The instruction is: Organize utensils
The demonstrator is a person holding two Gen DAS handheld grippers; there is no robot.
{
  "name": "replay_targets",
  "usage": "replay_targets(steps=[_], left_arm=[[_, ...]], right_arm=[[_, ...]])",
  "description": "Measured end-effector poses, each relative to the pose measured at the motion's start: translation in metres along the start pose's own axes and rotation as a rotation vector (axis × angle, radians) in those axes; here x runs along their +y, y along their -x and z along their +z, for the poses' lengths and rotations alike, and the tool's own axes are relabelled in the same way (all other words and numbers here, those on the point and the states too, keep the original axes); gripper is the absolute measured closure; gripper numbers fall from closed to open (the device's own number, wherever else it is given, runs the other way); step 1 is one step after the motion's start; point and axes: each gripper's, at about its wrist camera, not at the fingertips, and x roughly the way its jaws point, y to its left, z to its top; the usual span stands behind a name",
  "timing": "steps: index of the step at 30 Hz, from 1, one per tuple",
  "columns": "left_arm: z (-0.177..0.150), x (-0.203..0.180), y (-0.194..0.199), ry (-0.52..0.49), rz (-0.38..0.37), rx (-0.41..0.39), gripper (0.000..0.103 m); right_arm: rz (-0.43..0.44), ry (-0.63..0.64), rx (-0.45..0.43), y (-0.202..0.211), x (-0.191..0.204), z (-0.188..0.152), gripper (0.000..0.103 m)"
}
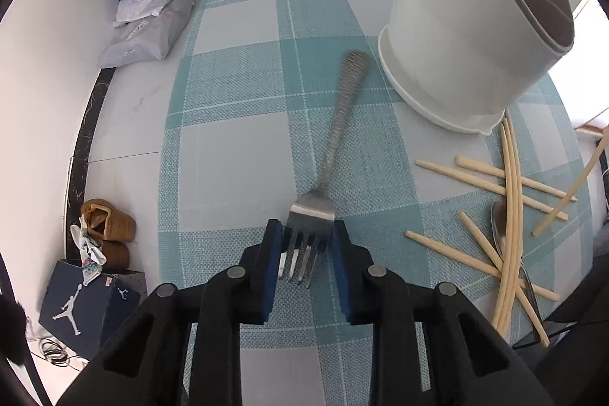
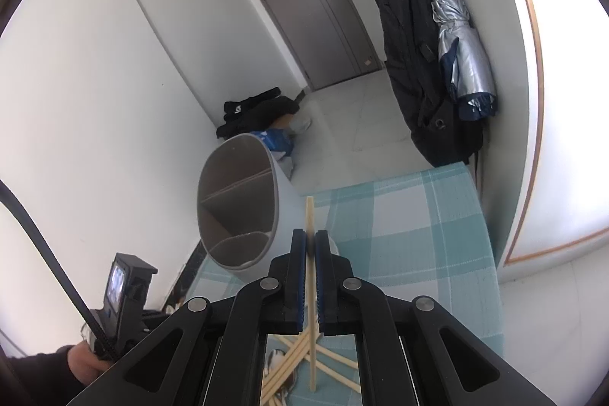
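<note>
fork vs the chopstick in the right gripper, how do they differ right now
The fork is grey metal with a textured handle; the chopstick is a plain pale stick. The fork lies flat on the checked cloth, while the chopstick is lifted off it. The left gripper stands open around the fork's tines; the right gripper is shut on the chopstick. Both are near the white utensil holder.

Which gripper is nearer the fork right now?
Left. The left gripper has the fork tines between its fingers; the right gripper is lifted, clamped on a chopstick.
</note>
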Motion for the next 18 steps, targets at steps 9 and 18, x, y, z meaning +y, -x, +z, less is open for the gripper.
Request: replay_targets(steps=[9, 18], left_arm=[[-0.004, 0.008, 0.014, 0.102, -0.109, 0.032, 0.085], [-0.011, 0.007, 0.046, 0.150, -0.163, 0.068, 0.085]], right_arm=[[-0.013, 0.054, -0.023, 0.010, 0.010, -0.005, 0.099], [-0.028, 0.077, -0.039, 0.017, 0.018, -0.011, 0.099]])
